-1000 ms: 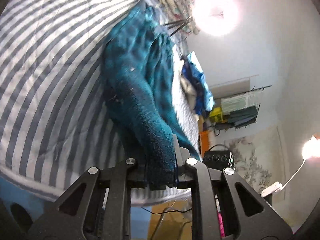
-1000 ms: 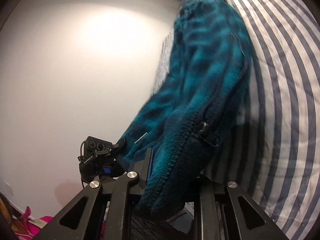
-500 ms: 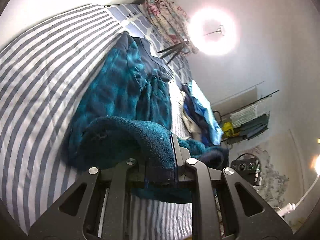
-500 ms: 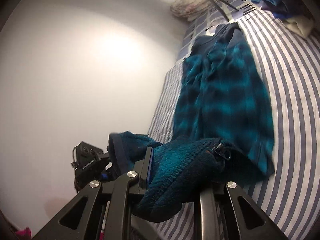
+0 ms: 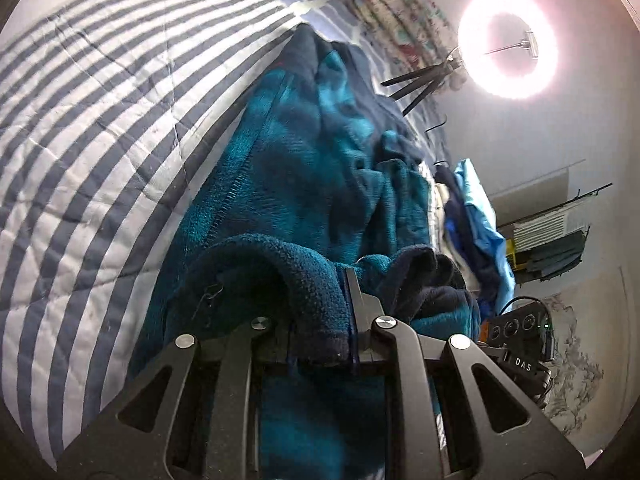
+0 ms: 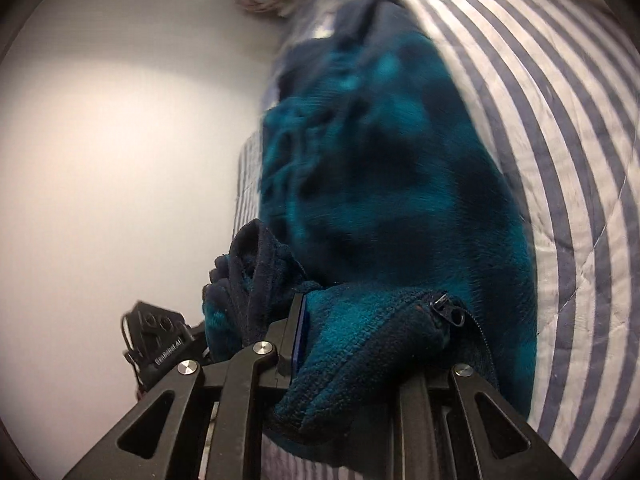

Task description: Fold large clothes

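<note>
Teal fleece fills both wrist views: a plaid fleece jacket (image 5: pixel 304 168) lies along a bed covered with a grey-and-white striped quilt (image 5: pixel 100 128), its near end lifted and doubled back over the part that lies flat. The left tool (image 5: pixel 320 344) is closed on the dark-trimmed hem, a thick roll of pile pinched between its narrow-set jaws. The right tool (image 6: pixel 352 360) likewise has its jaws clamped on the hem at the front edge, where the zipper pull (image 6: pixel 450 312) hangs just beside the grip; a bunched navy cuff (image 6: pixel 248 276) bulges to the left of it. From the left wrist, the black body of the right tool shows low at the right, and the right wrist sees the left tool low at the left. Beyond the jacket, a lit ring light (image 5: pixel 508 40) on a tripod stands near a floral pillow (image 5: pixel 392 12), and a heap of blue clothes (image 5: pixel 472 216) lies farther along the bed.
</note>
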The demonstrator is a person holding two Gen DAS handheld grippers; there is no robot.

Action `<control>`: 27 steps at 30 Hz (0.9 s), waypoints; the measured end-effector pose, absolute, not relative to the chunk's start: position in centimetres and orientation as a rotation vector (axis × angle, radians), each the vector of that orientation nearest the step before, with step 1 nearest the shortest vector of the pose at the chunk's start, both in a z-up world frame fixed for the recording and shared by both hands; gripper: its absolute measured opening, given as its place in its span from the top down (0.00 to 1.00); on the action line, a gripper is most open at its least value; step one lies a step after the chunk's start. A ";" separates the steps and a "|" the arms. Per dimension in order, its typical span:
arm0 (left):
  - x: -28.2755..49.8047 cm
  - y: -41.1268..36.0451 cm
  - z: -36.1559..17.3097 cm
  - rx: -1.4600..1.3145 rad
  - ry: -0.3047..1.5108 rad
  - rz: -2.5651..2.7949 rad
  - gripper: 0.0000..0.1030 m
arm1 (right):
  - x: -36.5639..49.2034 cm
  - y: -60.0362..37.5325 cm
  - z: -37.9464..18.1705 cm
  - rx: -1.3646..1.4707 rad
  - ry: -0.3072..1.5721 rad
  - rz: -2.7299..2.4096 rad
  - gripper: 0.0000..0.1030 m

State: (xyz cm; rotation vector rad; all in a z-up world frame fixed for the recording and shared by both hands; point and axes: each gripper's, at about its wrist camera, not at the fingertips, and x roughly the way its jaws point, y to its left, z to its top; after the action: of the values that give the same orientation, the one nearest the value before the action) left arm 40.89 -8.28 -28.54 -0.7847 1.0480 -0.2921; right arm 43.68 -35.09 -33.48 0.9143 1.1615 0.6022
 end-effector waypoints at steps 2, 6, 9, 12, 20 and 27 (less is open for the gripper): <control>41.3 -8.5 -29.0 -0.777 1.067 -0.299 0.80 | 43.7 -36.0 -34.7 1.005 1.176 0.606 0.82; 41.9 -8.0 -28.7 -0.805 1.097 -0.334 0.76 | 43.2 -37.9 -35.2 1.149 1.202 0.618 0.78; 42.2 -7.8 -28.5 -0.814 1.125 -0.356 0.74 | 41.8 -39.4 -34.2 1.205 1.193 0.638 0.73; 42.4 -7.6 -28.5 -0.845 1.138 -0.362 0.73 | 41.0 -40.4 -33.7 1.243 1.187 0.665 0.70; 42.7 -7.9 -29.1 -0.829 1.143 -0.334 0.72 | 39.2 -41.9 -34.6 1.430 1.158 0.704 0.55; 42.8 -8.0 -29.0 -0.802 1.155 -0.321 0.72 | 36.3 -44.9 -30.8 1.281 1.077 0.706 0.32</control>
State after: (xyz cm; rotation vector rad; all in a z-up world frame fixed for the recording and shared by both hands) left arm 42.79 -8.03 -29.02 -0.8020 1.1552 -0.3212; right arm 36.32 -44.87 -30.83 1.2813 1.0769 0.7060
